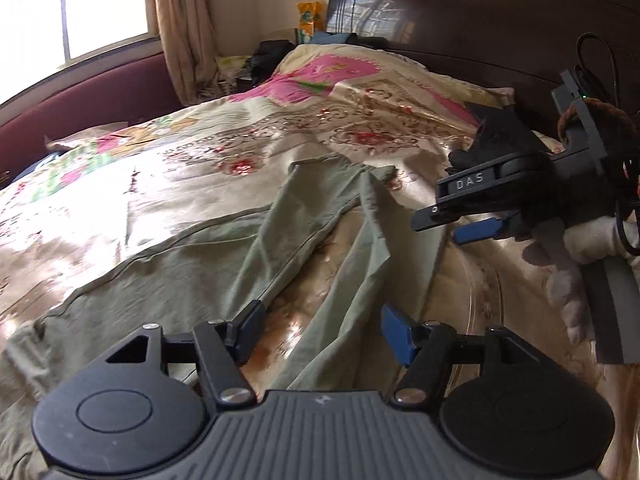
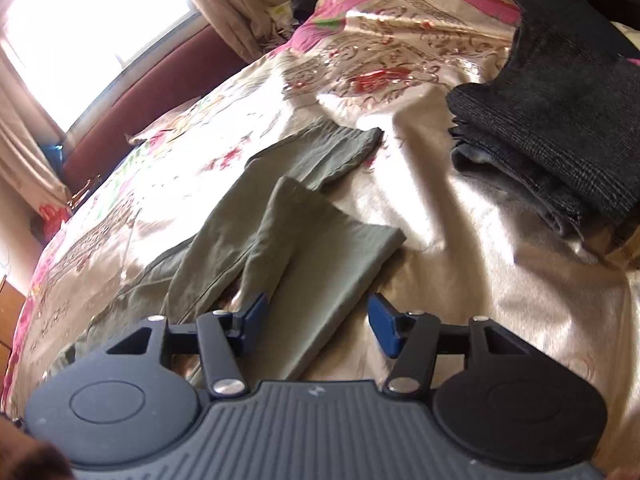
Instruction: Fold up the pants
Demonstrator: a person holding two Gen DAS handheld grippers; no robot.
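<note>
pants: olive-green pants (image 1: 224, 256) lying spread on the bedspread (image 1: 132, 196), legs running away from both cameras, wrinkled, not folded flat
left gripper: left gripper (image 1: 322, 326) hovering low over the pants, blue pads (image 1: 250, 322) spread wide, released, nothing between them; one leg passing under the gap
right gripper: right gripper (image 2: 316, 318) also released, pads (image 2: 382, 322) apart, sitting over a leg end, not gripping fabric
left view only: showing the right gripper (image 1: 452, 220) from the side at right, held by a hand in a pale glove (image 1: 576, 248), hanging above the bedspread just beside the pants; dark headboard (image 1: 480, 20) and a yellow-green box (image 1: 310, 18) at the far end
right view only: showing a stack of dark folded clothes (image 2: 560, 120) lying on the bedspread to the right, well apart from the pants; one pant leg doubled back on itself with a squared end (image 2: 340, 248)
both views: bright window (image 2: 92, 20) and beige curtain (image 1: 184, 28) at left, maroon padded ledge (image 2: 160, 96) beside the bed
blur: some motion blur in both, fine fabric detail not readable
</note>
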